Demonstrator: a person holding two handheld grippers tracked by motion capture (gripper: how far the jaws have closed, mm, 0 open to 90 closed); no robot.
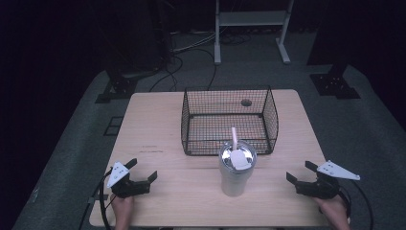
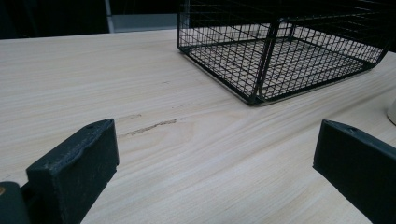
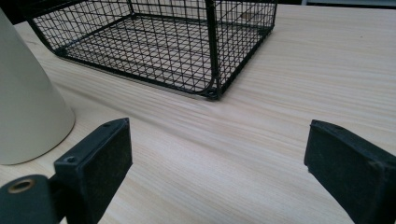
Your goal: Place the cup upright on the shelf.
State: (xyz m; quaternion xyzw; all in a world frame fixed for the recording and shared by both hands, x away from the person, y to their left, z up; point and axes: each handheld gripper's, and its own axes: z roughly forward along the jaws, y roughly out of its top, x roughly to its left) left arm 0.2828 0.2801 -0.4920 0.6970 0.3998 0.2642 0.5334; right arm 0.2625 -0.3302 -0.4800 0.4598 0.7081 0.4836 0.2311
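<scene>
**Both grippers spread and idle beside the tumbler**

We see the light wooden table (image 1: 158, 129) first, the largest thing in the high view. On its far half, toward twelve o'clock, sits the black wire basket (image 1: 229, 120), open at the top and with nothing in it that we can make out. In the left gripper view the basket (image 2: 285, 51) stands at about one o'clock; in the right gripper view it (image 3: 154, 42) lies at about eleven o'clock.

Just on the near side of the basket, at the middle of the table, stands the cream tumbler (image 1: 235, 172), upright, with a clear lid and a white straw (image 1: 234, 138) rising from it. We cannot tell whether it touches the basket. In the right gripper view its pale body (image 3: 28, 107) stands at nine o'clock, apart from the jaws.

The left gripper (image 1: 142, 175) rests at eight o'clock of the tumbler, well apart from it, its jaws spread wide over bare wood. The right gripper (image 1: 300, 171) rests at four o'clock of the tumbler, jaws likewise spread wide and holding nothing.
</scene>
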